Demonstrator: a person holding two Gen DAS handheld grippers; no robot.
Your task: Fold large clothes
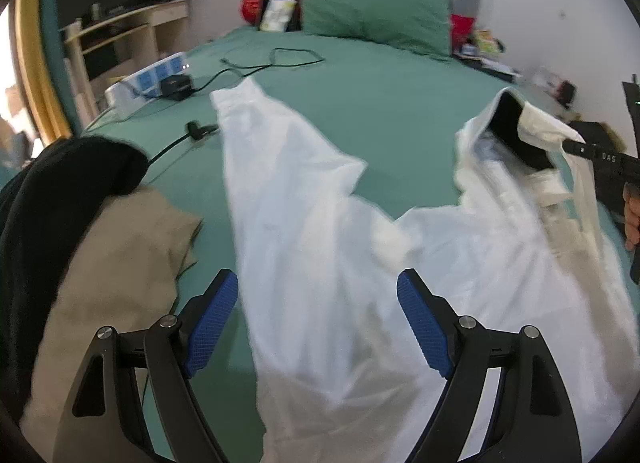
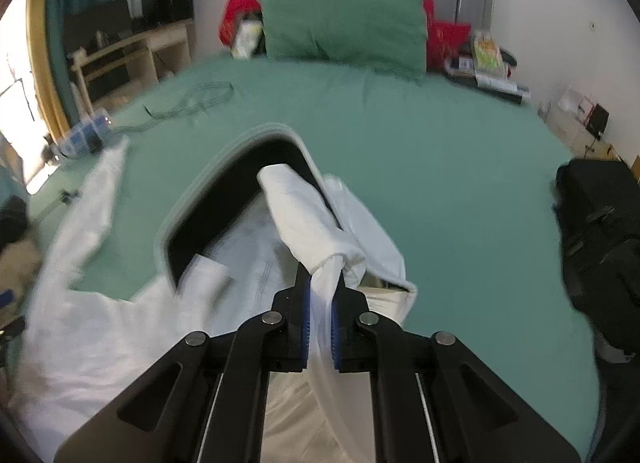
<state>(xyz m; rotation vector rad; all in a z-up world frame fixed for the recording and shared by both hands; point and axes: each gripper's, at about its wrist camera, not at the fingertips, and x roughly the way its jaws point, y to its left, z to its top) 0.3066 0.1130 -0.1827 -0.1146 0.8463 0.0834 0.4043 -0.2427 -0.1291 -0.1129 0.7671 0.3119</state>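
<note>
Right wrist: right gripper [image 2: 321,295] pinching white shirt [image 2: 120,323], green bed [image 2: 440,167]

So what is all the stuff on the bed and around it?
shirt: one, white, spread on the bed, collar end lifted
pillow: one, green, by the headboard
sheet: one, green, covering the bed
cable: one, black, on the sheet
power strip: one, white and blue, left bed edge
cloth: one, tan, left foreground
bag: one, black, right side
left gripper: jaws open above the shirt
right gripper: jaws shut on the shirt
</note>
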